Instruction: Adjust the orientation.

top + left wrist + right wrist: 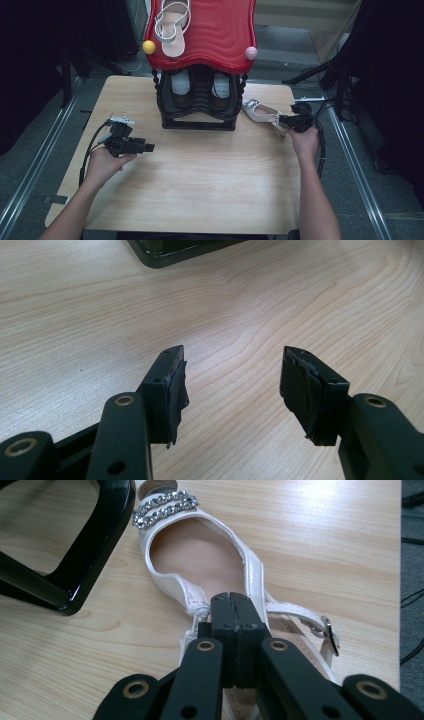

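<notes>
While the left gripper [148,147] rests over the table [200,180] with jaws wide and empty, the right gripper [232,602] sits over the sandal [200,565], jaws fully together. Whether a strap is pinched between them cannot be told. The sandal lies on the table just right of the rack [197,100]; its mate [172,30] is on the red top shelf. Judged step: taking hold of the sandal. Next move calls for a confirmed grip, then a lift to the shelf.

Pale wooden table [200,190], grey floor [30,150], perhaps carpeted
</notes>
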The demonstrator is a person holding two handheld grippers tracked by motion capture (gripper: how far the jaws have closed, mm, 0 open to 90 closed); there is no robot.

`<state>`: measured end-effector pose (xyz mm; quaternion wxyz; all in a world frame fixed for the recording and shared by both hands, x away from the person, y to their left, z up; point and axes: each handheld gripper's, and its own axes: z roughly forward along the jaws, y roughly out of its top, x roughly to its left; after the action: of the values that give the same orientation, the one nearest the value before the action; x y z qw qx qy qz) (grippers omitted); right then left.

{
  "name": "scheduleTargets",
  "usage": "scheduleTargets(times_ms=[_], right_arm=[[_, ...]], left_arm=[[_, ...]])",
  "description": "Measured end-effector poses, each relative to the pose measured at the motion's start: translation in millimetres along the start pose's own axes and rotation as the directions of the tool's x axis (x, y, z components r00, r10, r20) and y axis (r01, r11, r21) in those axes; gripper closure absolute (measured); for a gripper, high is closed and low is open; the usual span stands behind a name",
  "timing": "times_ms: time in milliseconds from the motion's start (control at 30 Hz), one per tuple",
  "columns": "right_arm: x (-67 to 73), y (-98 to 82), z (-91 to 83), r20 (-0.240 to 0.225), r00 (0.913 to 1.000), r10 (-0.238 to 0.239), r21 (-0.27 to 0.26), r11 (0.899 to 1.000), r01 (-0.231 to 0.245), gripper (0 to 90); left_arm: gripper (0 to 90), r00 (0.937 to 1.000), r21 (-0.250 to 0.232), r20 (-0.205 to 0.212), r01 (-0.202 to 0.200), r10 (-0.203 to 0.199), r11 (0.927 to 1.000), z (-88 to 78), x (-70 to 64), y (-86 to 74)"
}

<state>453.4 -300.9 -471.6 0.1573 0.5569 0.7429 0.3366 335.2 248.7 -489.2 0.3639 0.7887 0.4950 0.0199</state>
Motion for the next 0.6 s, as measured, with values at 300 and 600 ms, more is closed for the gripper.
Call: scheduleTargets(times_ms=[300, 600], right_arm=[[6.5, -4.5, 5.9, -0.003, 1.0, -0.007, 0.027, 1.0, 0.007, 90.0], [14.7, -5.6, 5.2, -0.032, 0.9995, 0.005, 0.044, 0.999, -0.003, 90.0]], left_arm=[[44.2, 1.0, 0.004, 0.0, -0.003, 0.003, 1.0, 1.3, -0.3, -0.1], [44.3, 1.0, 0.008, -0.001, -0.004, 0.004, 1.0, 1.6, -0.4, -0.1]])
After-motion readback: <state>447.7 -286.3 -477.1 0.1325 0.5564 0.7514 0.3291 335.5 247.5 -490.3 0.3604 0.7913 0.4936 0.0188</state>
